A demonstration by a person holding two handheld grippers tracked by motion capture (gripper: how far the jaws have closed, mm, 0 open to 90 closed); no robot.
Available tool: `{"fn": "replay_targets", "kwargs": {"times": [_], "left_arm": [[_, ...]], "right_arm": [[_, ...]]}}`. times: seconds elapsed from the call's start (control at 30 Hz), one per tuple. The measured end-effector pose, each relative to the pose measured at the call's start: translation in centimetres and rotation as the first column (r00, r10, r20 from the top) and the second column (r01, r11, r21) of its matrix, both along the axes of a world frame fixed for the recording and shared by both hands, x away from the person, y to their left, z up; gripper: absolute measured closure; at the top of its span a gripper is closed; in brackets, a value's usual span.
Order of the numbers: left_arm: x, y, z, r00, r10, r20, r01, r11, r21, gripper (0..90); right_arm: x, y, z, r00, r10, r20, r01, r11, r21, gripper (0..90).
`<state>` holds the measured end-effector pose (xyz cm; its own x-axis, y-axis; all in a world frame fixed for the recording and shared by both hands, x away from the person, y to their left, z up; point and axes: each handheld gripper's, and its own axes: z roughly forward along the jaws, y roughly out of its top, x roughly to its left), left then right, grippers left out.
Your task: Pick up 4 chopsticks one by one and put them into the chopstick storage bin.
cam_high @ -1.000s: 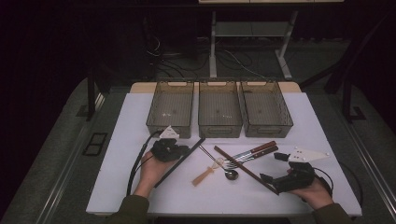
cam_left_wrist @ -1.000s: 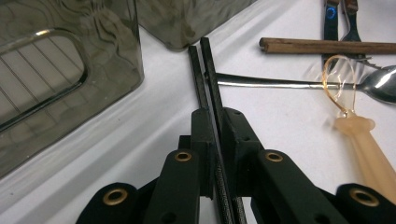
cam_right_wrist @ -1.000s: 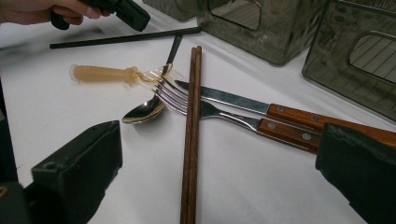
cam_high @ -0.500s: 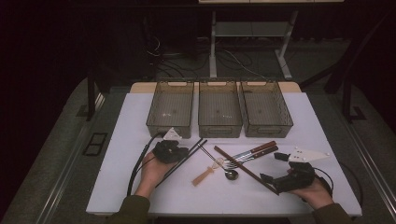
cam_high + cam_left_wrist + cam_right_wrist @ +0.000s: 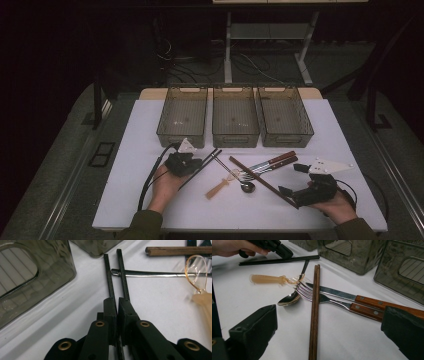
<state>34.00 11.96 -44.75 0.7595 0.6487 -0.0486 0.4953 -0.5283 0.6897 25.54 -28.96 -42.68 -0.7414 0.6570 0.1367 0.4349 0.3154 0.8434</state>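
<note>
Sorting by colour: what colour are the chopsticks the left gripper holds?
Black chopsticks, clearest in the left gripper view.

dim room, white table (image 5: 150, 125)

Cutlery and bins on the table, counted

Three clear grey bins (image 5: 182, 116) (image 5: 235, 116) (image 5: 284, 116) stand in a row; in front lie two black chopsticks (image 5: 117, 275), two brown wooden chopsticks (image 5: 314, 307), one wooden-handled knife (image 5: 352, 298), one wooden-handled fork (image 5: 337, 302), one metal spoon (image 5: 289, 298) and one pale plastic utensil with a clear looped end (image 5: 270, 279); two hand-held grippers (image 5: 192, 164) (image 5: 294, 179) work over them
</note>
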Motion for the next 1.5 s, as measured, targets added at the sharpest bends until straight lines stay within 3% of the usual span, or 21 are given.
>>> {"fn": "replay_targets", "kwargs": {"times": [0.27, 0.47, 1.17, 1.33, 1.5], "left_arm": [[0.1, 0.0, 0.0, 0.9998, 0.018, -0.007, -0.018, 0.9998, -0.010, 85.7], [0.2, 0.1, 0.2, 0.9997, 0.023, 0.009, -0.023, 0.9996, 0.015, 85.9], [-0.3, 1.3, 2.3, 0.9993, 0.031, -0.021, -0.032, 0.9989, -0.036, 85.9], [-0.5, 1.2, 3.1, 0.9999, 0.012, -0.001, -0.012, 0.9994, -0.032, 85.9], [-0.7, 1.5, 4.2, 0.9995, 0.017, 0.026, -0.015, 0.9976, -0.068, 85.9]], "right_arm": [[0.0, 0.0, 0.0, 1.0000, 0.001, -0.001, -0.001, 1.000, 0.001, 0.7], [0.0, 0.0, 0.0, 1.0000, 0.003, 0.001, -0.003, 1.000, 0.002, 0.7], [0.0, -0.1, 0.1, 1.0000, 0.003, 0.000, -0.003, 1.000, 0.004, 0.7], [0.0, -0.1, 0.1, 1.0000, 0.003, 0.002, -0.003, 1.000, 0.006, 0.7], [0.0, -0.1, 0.0, 1.0000, 0.004, 0.000, -0.004, 1.000, 0.006, 0.7]]}}
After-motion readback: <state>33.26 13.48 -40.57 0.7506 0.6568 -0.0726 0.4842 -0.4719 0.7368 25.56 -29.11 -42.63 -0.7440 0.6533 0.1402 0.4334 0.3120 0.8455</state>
